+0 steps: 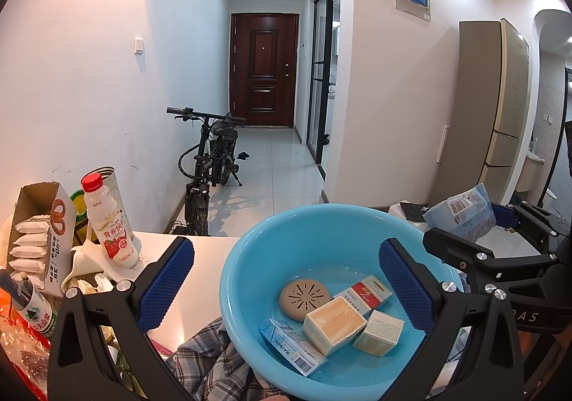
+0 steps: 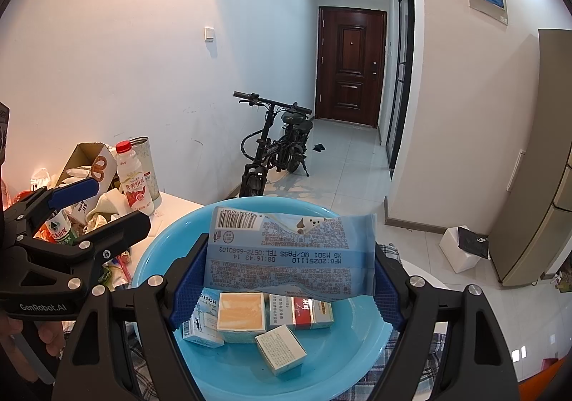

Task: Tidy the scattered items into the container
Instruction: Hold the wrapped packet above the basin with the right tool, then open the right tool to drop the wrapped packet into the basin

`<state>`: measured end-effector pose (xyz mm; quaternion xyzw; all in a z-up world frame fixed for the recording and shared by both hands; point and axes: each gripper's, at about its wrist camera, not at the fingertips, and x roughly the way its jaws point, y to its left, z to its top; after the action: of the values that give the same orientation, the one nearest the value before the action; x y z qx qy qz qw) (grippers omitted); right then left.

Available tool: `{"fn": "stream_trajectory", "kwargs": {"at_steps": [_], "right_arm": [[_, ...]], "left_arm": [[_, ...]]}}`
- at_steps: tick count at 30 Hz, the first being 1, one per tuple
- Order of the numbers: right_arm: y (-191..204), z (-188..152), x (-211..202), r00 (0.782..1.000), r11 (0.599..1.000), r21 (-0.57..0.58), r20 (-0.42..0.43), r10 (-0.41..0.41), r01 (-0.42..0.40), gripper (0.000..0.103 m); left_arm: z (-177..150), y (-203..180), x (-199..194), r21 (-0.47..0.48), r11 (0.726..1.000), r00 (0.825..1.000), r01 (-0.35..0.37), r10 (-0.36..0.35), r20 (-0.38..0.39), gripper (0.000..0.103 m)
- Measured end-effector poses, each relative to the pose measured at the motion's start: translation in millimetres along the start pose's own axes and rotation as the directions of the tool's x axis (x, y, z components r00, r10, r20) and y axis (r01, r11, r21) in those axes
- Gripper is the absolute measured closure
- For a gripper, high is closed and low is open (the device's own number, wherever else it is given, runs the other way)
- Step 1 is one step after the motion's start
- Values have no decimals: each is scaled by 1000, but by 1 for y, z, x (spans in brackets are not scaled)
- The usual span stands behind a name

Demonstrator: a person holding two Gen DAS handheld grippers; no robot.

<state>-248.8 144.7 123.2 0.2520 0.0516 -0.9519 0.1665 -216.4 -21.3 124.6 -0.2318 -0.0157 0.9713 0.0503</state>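
A light blue basin [image 1: 243,268] stands on the white table and holds several small boxes [image 1: 334,324] and a round tan disc [image 1: 304,298]. My left gripper [image 1: 286,276] is open and empty, its jaws spread over the basin's near left side. My right gripper [image 2: 286,270] is shut on a blue wet-wipe packet [image 2: 289,251] and holds it above the basin [image 2: 357,340], over the boxes [image 2: 241,315]. The packet also shows at the right of the left wrist view [image 1: 461,213].
A red-capped milk bottle [image 1: 111,222], an open snack carton [image 1: 39,236], a tin and wrappers crowd the table's left side. A plaid cloth [image 1: 214,358] lies under the basin's near edge. A folding bike [image 1: 207,165] stands in the hallway beyond.
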Motion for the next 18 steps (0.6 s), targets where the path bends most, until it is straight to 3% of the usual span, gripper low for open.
{"fn": "stream_trajectory", "kwargs": {"at_steps": [18], "right_arm": [[1, -4, 0, 1000, 1000, -1, 2, 6, -6, 21]], "left_arm": [[-1, 2, 1, -5, 998, 998, -56, 56, 1, 0]]}}
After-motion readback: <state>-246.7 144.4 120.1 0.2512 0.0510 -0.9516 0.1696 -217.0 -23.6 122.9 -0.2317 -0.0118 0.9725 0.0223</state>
